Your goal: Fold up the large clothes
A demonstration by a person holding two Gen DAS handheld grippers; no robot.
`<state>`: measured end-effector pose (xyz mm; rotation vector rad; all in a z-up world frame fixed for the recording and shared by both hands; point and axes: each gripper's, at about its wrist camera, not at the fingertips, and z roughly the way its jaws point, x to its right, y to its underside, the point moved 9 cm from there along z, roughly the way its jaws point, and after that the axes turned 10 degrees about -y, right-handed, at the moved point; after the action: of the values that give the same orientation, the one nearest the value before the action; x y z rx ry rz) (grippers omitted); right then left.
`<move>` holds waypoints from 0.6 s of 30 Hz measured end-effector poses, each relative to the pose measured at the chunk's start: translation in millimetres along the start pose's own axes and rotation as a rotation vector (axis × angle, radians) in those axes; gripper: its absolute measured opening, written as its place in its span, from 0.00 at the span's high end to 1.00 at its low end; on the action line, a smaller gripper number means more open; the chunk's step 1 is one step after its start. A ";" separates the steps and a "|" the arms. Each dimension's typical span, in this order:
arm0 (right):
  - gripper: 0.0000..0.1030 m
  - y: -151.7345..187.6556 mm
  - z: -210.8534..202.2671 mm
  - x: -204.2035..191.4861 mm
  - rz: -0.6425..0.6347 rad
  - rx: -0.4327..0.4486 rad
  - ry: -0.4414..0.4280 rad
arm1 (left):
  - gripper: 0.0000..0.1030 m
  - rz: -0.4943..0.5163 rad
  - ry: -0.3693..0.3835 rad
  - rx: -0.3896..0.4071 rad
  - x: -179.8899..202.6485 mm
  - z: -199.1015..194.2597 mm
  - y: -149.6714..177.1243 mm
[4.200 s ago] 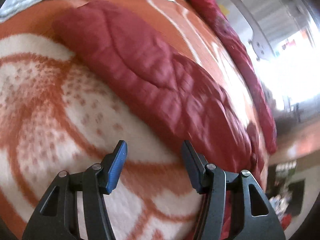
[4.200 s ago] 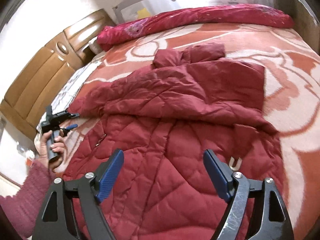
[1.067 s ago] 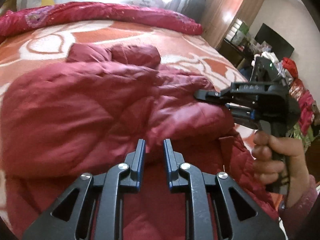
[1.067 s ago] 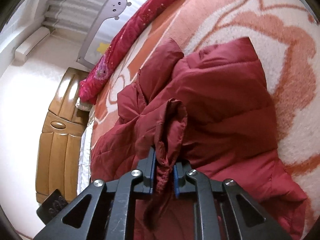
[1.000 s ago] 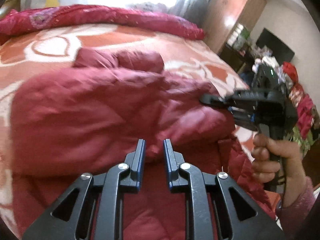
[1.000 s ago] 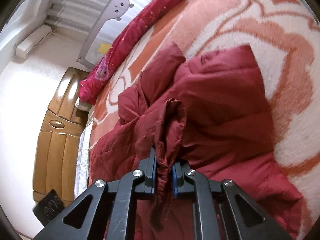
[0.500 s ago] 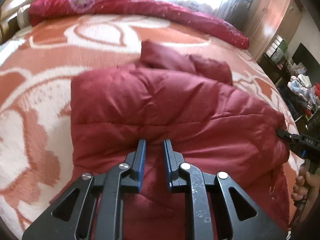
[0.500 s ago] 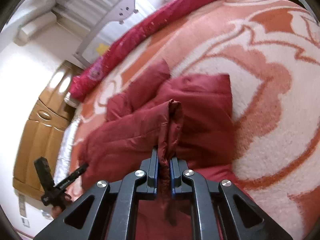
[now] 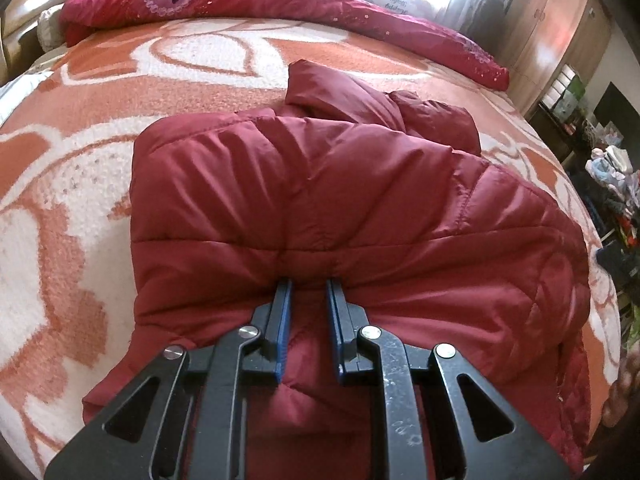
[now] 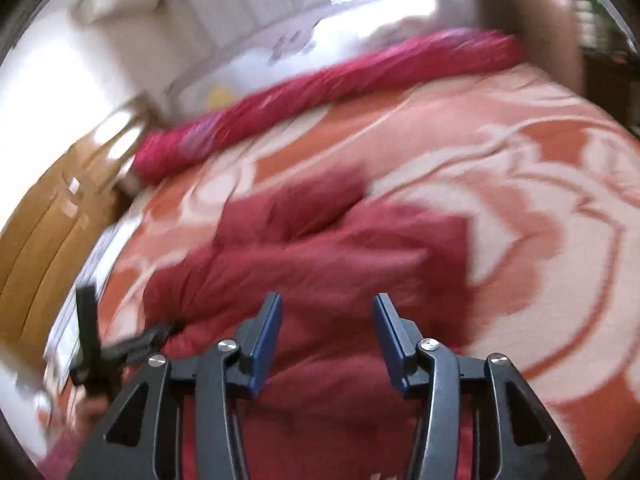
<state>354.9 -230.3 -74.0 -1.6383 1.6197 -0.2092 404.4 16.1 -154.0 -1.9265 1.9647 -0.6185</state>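
A: Here's the dark red quilted puffer jacket (image 9: 340, 200), lying folded over itself in the middle of the orange-and-cream patterned blanket (image 9: 80, 200) on the bed.

B: And the left gripper (image 9: 308, 292) is down at the near fold, its blue-padded fingers (image 9: 283, 312) drawn narrow with a puffed ridge of the jacket pinched between them.

A: Over on the right wrist view, everything's smeared with blur. The right gripper (image 10: 326, 306) is opening, its jaws standing apart above the jacket, nothing between the pads.

B: A crimson sequinned quilt (image 9: 280, 4) lies rolled along the far edge of the bed, well apart from the jacket.

A: Brown wooden headboard (image 10: 44, 220) off to the left in the right wrist view.
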 end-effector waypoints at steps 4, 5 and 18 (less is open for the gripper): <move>0.57 27.4 33.3 42.3 0.008 -0.118 0.177 | 0.85 0.021 0.008 -0.001 1.4 0.3 0.1; 0.57 34.7 37.7 57.7 0.048 -0.130 0.177 | 0.85 0.024 0.013 -0.003 1.1 0.5 0.3; 0.50 42.6 44.3 76.8 0.111 -0.119 0.124 | 0.85 0.011 0.046 -0.031 -6.5 -16.9 21.3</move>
<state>362.5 -274.6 -161.5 -1.6461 1.8426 -0.1628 377.7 23.9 -151.0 -1.9353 2.0229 -0.6378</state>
